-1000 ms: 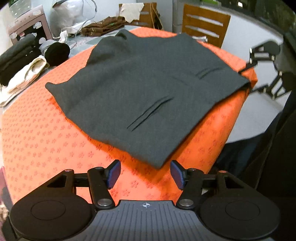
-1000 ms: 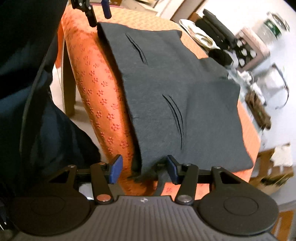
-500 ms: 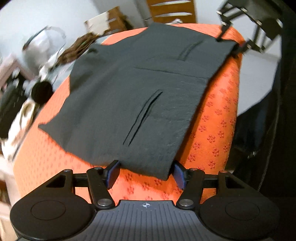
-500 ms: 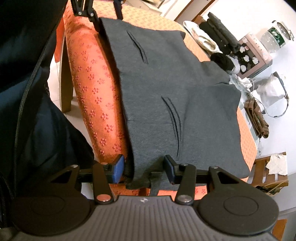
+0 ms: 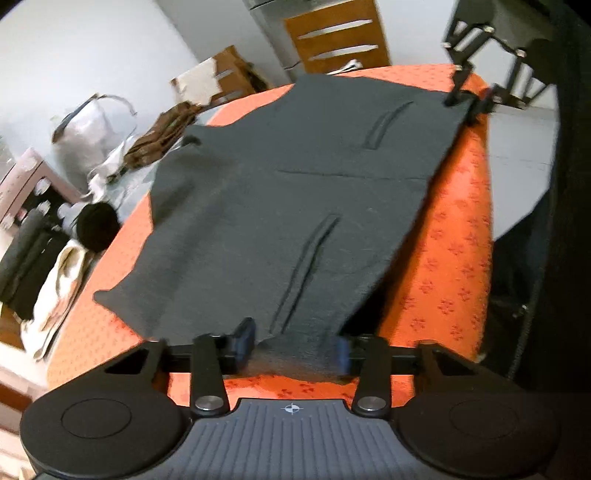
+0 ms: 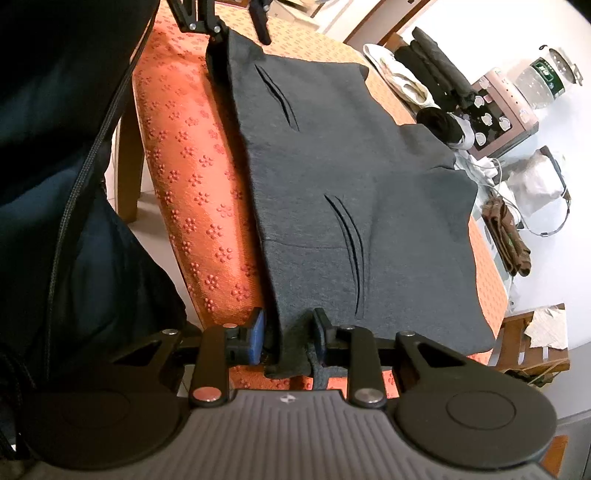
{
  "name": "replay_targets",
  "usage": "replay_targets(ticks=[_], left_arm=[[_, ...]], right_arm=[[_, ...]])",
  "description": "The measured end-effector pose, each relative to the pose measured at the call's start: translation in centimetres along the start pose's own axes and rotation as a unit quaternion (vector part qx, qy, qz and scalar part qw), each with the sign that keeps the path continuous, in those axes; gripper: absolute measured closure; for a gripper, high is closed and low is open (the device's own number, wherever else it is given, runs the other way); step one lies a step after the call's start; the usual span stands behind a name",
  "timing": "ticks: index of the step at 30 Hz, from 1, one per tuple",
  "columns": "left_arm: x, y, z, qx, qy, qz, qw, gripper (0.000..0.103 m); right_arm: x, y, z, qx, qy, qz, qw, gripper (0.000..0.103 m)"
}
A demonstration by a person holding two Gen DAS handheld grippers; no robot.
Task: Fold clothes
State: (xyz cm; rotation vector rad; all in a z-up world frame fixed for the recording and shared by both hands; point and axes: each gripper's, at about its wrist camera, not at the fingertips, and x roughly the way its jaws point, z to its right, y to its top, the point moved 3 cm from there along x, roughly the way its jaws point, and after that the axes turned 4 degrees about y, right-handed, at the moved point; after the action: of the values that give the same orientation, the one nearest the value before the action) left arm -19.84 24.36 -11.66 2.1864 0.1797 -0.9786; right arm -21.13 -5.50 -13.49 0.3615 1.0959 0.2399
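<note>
A dark grey knit garment (image 5: 295,192) with two slit pockets lies flat on the orange table cover (image 5: 454,258). In the left wrist view, my left gripper (image 5: 295,343) straddles the garment's near corner, which lies slightly raised between the partly narrowed, open fingers. My right gripper (image 6: 289,332) is at the opposite near corner, at the table's edge, with its jaws pressed in on the bunched hem. Each gripper also shows in the other's view: the right gripper (image 5: 467,105) far off, and the left gripper (image 6: 238,35) at the top.
A person in dark clothing (image 6: 55,184) stands against the table's near side. Folded dark and cream clothes (image 5: 44,266), a black round object (image 5: 96,227), a brown garment (image 5: 162,136) and a plastic bag (image 5: 92,122) crowd the table's far side. Wooden chairs (image 5: 336,40) stand beyond.
Both grippers moved forward onto the garment's corners. The fingers of each narrowed, the right ones much more. The left corner now sits lifted between the left fingers.
</note>
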Motion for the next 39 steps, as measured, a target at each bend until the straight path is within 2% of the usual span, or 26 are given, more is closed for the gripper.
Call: replay_targets(ticks=[1,5,9,14,17,22,25,27,29,32,33,34,35,37,39], left_arm=[[-0.3,0.2,-0.2,-0.009,-0.001,0.003,1.0,0.096],[-1.3,1.1,-1.2,-0.043,-0.005,0.017,0.9989,0.096],[-2.6,2.1,-2.1,-0.074,-0.014,0.026,0.9968,0.096],[-5.1,3.2,-3.1,-0.117,-0.034,0.025,0.9923,0.096],[-5.7,4.1,-4.3,-0.153,-0.027,0.027,0.9874,0.096],[-5.2,6.0,-7.4,-0.2,-0.014,0.031,0.9793,0.095],[-4.5,6.9,-8.8,-0.204,-0.011,0.025,0.9785,0.095],[-4.1,7.4,-8.8,-0.196,-0.008,0.022,0.9803,0.095],[-3.9,7.4,-8.6,-0.189,-0.01,0.018,0.9818,0.095],[-3.7,6.9,-7.8,-0.184,-0.021,0.009,0.9826,0.095],[-3.5,6.5,-7.4,-0.186,-0.025,0.004,0.9822,0.095],[-3.4,6.2,-7.1,-0.189,-0.028,-0.001,0.9816,0.095],[-3.2,5.9,-6.7,-0.192,-0.03,-0.007,0.9808,0.095],[-2.8,5.3,-6.1,-0.199,-0.034,-0.019,0.9792,0.095],[-2.6,5.0,-5.9,-0.205,-0.034,-0.025,0.9778,0.095]], right_arm=[[-0.2,0.1,0.1,0.002,-0.001,0.002,1.0,0.083],[-1.4,0.9,1.2,0.026,-0.006,0.011,1.0,0.086],[-3.5,1.6,2.7,0.066,0.001,0.015,0.998,0.099],[-6.6,2.5,3.9,0.076,-0.006,0.017,0.997,0.099],[-7.9,3.1,5.3,0.075,-0.027,0.025,0.996,0.1],[-7.8,4.2,8.8,0.063,-0.062,0.03,0.996,0.1],[-7.1,4.5,10.6,0.057,-0.062,0.028,0.996,0.1],[-6.7,4.3,11.2,0.066,-0.038,0.027,0.997,0.099],[-6.7,3.9,11.1,0.071,-0.004,0.027,0.997,0.096],[-6.7,3.0,9.8,0.08,0.047,0.023,0.995,0.085],[-6.6,2.6,9.2,0.087,0.062,0.02,0.994,0.073],[-6.5,2.2,8.6,0.092,0.078,0.017,0.993,0.066],[-6.3,1.8,7.9,0.095,0.093,0.012,0.991,0.065],[-5.8,0.9,6.2,0.089,0.11,0.002,0.99,0.057],[-5.3,0.0,4.4,0.072,0.11,-0.008,0.991,0.055]])
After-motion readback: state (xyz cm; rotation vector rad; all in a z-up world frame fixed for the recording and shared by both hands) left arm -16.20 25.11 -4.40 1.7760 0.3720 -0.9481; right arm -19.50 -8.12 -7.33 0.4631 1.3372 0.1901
